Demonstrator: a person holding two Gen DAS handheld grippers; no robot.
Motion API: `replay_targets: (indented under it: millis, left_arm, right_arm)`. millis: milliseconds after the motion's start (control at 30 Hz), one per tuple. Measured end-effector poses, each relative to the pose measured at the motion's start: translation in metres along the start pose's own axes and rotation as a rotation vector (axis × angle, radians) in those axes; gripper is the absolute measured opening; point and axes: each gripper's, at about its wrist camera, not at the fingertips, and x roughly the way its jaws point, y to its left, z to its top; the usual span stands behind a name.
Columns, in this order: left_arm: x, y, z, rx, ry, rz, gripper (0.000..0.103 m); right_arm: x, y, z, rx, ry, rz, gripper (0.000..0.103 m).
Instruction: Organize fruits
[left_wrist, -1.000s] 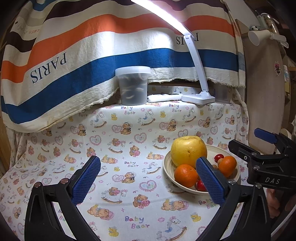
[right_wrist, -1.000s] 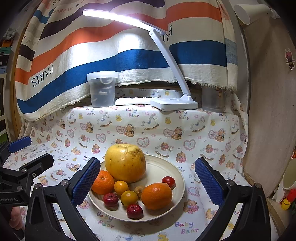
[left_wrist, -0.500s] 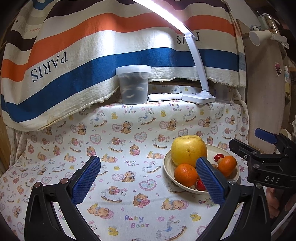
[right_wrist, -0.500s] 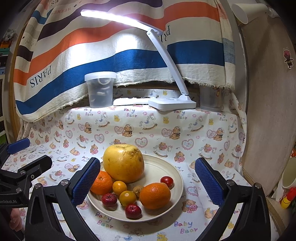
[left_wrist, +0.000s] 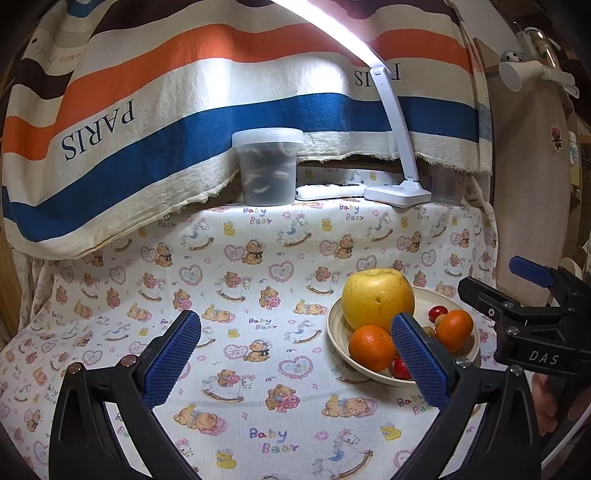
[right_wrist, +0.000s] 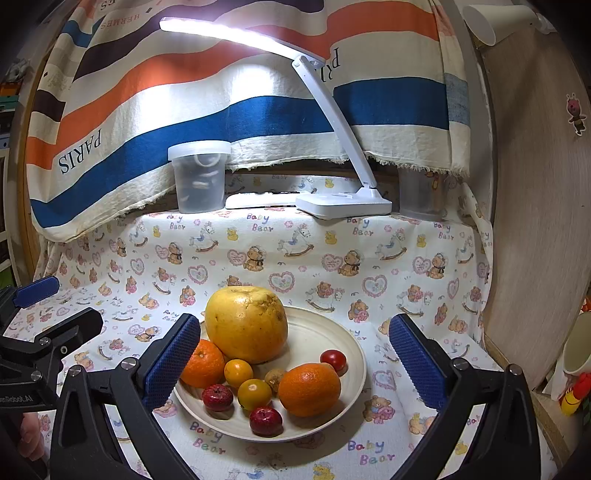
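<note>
While both grippers hang above the cloth with nothing held, the fruit sits heaped in the cream plate (right_wrist: 347, 354) at lower centre of the right wrist view. The right gripper (right_wrist: 291, 363) has its fingers spread wide, framing the plate; the left gripper (left_wrist: 297, 360) is equally wide open over bare cloth, the plate at its right.

The likeliest trouble, I judge, is the big yellow pomelo (right_wrist: 246, 324): round, heavy, probably wider than an easy grip, it could slip and roll onto the small red fruits (right_wrist: 266, 421) and oranges (right_wrist: 309, 388) pressed against it. Nudging one orange may send the little ones over the shallow rim.

Open room lies across the printed tablecloth (left_wrist: 236, 295) in the left half of the left wrist view. At the frame's upper middle stand the lidded tub (left_wrist: 267, 166) and lamp base (left_wrist: 397, 192); a wooden panel (right_wrist: 535, 221) closes the right side.
</note>
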Motion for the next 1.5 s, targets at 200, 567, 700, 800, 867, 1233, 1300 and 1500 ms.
replay_targets:
  millis: [200, 567, 700, 800, 867, 1233, 1300, 1500]
  left_arm:
    - [-0.0001, 0.0000, -0.0001, -0.002, 0.000, 0.000, 0.102]
    - [0.0008, 0.0016, -0.0003, -0.002, 0.000, 0.000, 0.102]
    - [0.0007, 0.0026, -0.0011, -0.006, 0.001, 0.003, 0.102]
    - [0.0014, 0.0039, -0.0014, -0.008, 0.005, 0.003, 0.102]
    - [0.0013, 0.0033, -0.0011, -0.007, 0.004, 0.003, 0.102]
    - [0.0010, 0.0030, -0.0006, -0.005, 0.004, 0.003, 0.102]
    - [0.0010, 0.0033, -0.0003, -0.005, 0.000, 0.005, 0.102]
    - [0.0011, 0.0034, -0.0004, -0.005, -0.001, 0.004, 0.102]
  right_arm:
    - [0.0001, 0.0004, 0.0001, 0.002, 0.002, -0.001, 0.103]
    - [0.0010, 0.0009, -0.0001, 0.003, 0.003, -0.002, 0.103]
    - [0.0002, 0.0002, -0.0005, 0.004, 0.002, -0.008, 0.103]
    - [0.0004, 0.0003, -0.0010, 0.003, 0.004, -0.007, 0.103]
    - [0.0007, 0.0003, -0.0002, 0.005, 0.003, -0.009, 0.103]
    - [0.0005, 0.0006, -0.0008, 0.005, 0.004, -0.009, 0.103]
    - [0.0012, 0.0006, -0.0005, 0.005, 0.004, -0.009, 0.103]
    - [0.0019, 0.0005, -0.0006, 0.005, 0.005, -0.008, 0.103]
